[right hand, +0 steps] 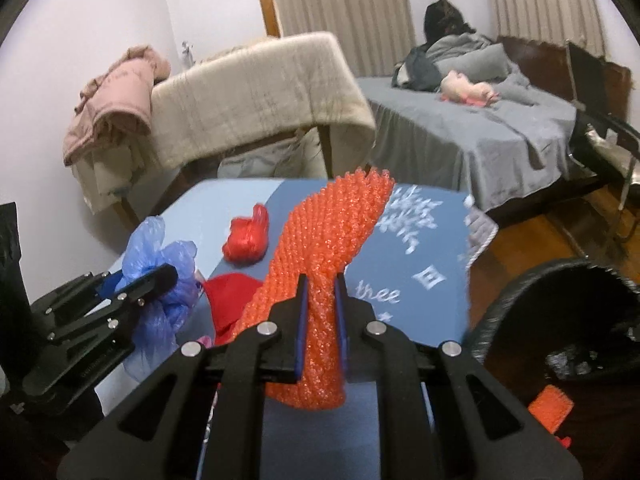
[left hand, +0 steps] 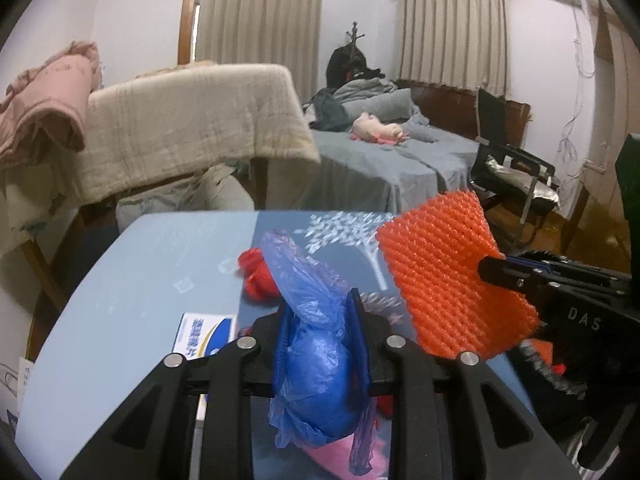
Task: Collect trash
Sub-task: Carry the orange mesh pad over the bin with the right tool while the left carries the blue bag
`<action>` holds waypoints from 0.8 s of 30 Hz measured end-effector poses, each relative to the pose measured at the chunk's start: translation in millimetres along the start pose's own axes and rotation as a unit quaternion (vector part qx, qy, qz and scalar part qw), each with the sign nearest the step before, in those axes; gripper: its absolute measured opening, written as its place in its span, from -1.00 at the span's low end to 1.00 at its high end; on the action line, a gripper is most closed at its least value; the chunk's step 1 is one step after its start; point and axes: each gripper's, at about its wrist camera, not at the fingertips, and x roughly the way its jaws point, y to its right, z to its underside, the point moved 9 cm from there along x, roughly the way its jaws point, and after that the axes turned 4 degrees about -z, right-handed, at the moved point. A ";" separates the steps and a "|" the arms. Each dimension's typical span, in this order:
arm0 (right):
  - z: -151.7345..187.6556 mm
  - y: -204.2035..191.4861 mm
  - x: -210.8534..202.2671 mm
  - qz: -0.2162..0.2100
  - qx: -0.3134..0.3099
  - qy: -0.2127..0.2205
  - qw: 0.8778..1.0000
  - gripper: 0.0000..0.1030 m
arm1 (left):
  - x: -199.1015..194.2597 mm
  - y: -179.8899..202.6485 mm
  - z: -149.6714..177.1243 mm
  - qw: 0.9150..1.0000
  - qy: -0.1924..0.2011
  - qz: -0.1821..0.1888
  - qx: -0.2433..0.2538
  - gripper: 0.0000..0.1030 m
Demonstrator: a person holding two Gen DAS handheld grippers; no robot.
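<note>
Above the near edge of the blue table (left hand: 132,280), both grippers point forward and slant downward. The left gripper (left hand: 322,332) pinches a crumpled blue plastic bag (left hand: 316,360) between its blue pads; the bag bulges out above and below the fingers and hangs clear of the table. Just to its right, the right gripper (right hand: 320,316) has its jaws pressed onto an orange foam net (right hand: 324,264), which stands up from the fingers and bends toward the far side.

On the table beyond the two grippers lies a red plastic bag (right hand: 246,240), apart from both. Near the left gripper a white and blue box (left hand: 204,332) lies flat, partly hidden by the fingers. Under the blue bag something pink (left hand: 340,456) shows, but it is too covered to tell what it is.

Right of the table, on the wooden floor, stands a black trash bin (right hand: 560,320), its rim cut off by the picture edge. Its contents are dark and hard to make out.
</note>
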 end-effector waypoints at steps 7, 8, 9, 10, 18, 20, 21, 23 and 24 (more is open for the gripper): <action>-12.7 22.8 -46.5 0.024 0.010 0.038 0.999 -0.78 | -20.5 37.2 -21.7 0.999 0.021 0.026 0.009 -0.48; -13.6 27.2 -53.6 0.028 0.012 0.043 0.999 -0.78 | -22.4 42.9 -23.9 0.999 0.023 0.030 0.011 -0.48; -14.2 32.0 -60.9 0.033 0.014 0.048 0.998 -0.78 | -24.8 50.0 -26.5 0.999 0.026 0.036 0.013 -0.48; -14.0 35.7 -65.4 0.037 0.015 0.051 0.998 -0.78 | -26.7 56.8 -28.8 0.999 0.029 0.040 0.016 -0.48; -6.6 78.0 -111.0 0.077 0.033 0.074 0.994 -0.78 | -38.0 114.5 -40.2 0.995 0.044 0.078 0.036 -0.48; -3.5 88.0 -120.4 0.087 0.038 0.078 0.992 -0.78 | -39.6 128.0 -41.9 0.994 0.046 0.086 0.038 -0.48; -1.6 94.3 -125.5 0.094 0.041 0.079 0.992 -0.78 | -40.2 137.2 -43.2 0.994 0.048 0.092 0.041 -0.48; 0.8 104.3 -134.0 0.105 0.045 0.081 0.990 -0.78 | -41.0 150.7 -43.5 0.993 0.049 0.100 0.045 -0.48; 3.0 110.3 -139.4 0.112 0.047 0.083 0.989 -0.78 | -40.8 155.2 -43.4 0.992 0.049 0.103 0.046 -0.48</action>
